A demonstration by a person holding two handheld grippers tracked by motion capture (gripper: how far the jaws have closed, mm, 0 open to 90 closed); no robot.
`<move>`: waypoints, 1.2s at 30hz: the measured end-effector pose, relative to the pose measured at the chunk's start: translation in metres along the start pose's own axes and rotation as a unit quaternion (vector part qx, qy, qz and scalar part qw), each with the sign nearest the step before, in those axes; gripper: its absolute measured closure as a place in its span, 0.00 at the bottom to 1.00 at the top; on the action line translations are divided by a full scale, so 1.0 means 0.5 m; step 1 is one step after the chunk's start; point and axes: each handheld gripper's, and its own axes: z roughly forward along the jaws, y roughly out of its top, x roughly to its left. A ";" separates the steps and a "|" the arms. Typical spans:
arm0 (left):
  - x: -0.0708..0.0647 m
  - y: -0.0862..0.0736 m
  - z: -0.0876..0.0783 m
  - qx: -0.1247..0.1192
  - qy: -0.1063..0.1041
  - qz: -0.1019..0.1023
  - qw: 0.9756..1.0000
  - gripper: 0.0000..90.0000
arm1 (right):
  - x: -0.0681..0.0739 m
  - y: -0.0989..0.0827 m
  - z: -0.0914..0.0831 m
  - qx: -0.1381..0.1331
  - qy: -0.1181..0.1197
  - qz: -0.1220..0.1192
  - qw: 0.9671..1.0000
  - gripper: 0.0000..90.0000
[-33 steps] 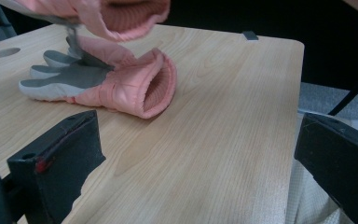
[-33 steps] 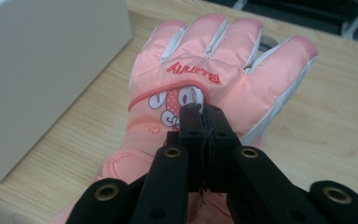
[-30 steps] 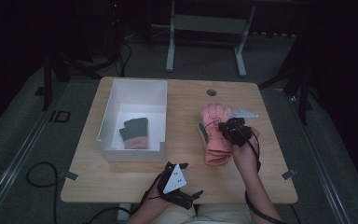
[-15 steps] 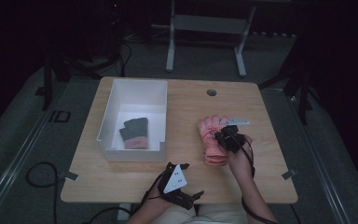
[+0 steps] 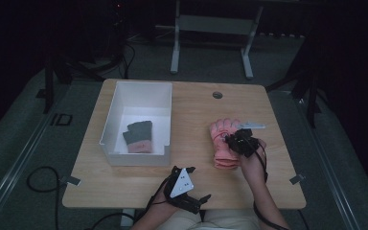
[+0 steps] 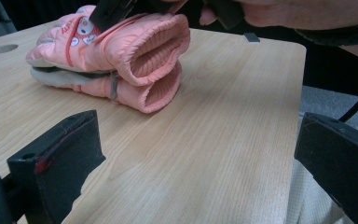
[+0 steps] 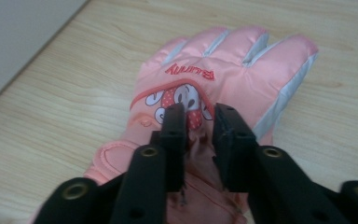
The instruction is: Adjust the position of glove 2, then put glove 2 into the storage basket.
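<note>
Two grippers are in my hands, one at each side of the table's near edge. Nearest me, the left gripper (image 5: 187, 191) sits low at about 6 o'clock on the table (image 5: 196, 105), my hand under it and its grey plate facing up; in the left gripper view its black jaws stand wide apart with bare wood between them.

Farther out, at roughly 4 o'clock from the table's centre, my right forearm reaches straight forward and the right gripper (image 7: 199, 126) tips down onto the back of the pink gloves (image 5: 224, 143). Its jaws have just been opening: they stand a narrow gap apart, with a small ridge of pink fabric rising between them, and I cannot tell for sure whether the pads are pressing on it.

Those gloves lie as a stacked pair, one on top of the other, flat on the wood. Their long axis runs near to far, with the ribbed cuffs toward me at 6 o'clock and the fingers pointing away toward 12 o'clock. The top glove shows a cartoon patch and red lettering.

Beyond and to the left, at about 10 o'clock, the white bin (image 5: 112, 120) holds a grey glove (image 5: 138, 136), well apart from the pink pair.
</note>
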 end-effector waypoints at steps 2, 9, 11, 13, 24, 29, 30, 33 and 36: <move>0.004 0.010 -0.003 -0.009 -0.004 -0.010 1.000 0.00 | -0.006 0.003 -0.014 -0.004 0.006 -0.003 1.000 0.75; 0.029 0.082 0.002 -0.020 -0.021 -0.017 0.999 0.00 | -0.047 0.019 -0.087 -0.043 0.019 -0.030 0.998 0.71; 0.038 0.104 0.014 -0.006 -0.020 -0.026 0.999 0.00 | -0.061 0.026 -0.100 -0.048 0.014 -0.035 0.998 0.71; 0.045 0.129 0.027 -0.001 -0.017 -0.038 0.999 0.00 | -0.071 0.034 -0.110 -0.054 0.012 -0.041 0.998 0.72; 0.114 0.199 0.101 0.026 0.027 -0.046 0.998 0.16 | -0.078 0.063 -0.097 -0.049 0.034 -0.049 0.997 0.84; 0.164 0.207 0.148 0.054 0.074 -0.065 0.994 0.23 | -0.059 0.075 -0.039 -0.043 0.045 -0.040 0.997 0.76; 0.164 0.207 0.148 0.054 0.074 -0.065 0.994 0.23 | -0.059 0.075 -0.039 -0.043 0.045 -0.040 0.997 0.76; 0.181 0.217 0.168 0.058 0.090 -0.070 0.992 0.24 | -0.049 0.066 -0.002 -0.023 0.034 -0.045 0.998 0.72; 0.181 0.223 0.173 0.064 0.096 -0.062 0.991 0.24 | -0.052 0.055 0.010 -0.008 0.030 -0.046 0.998 0.69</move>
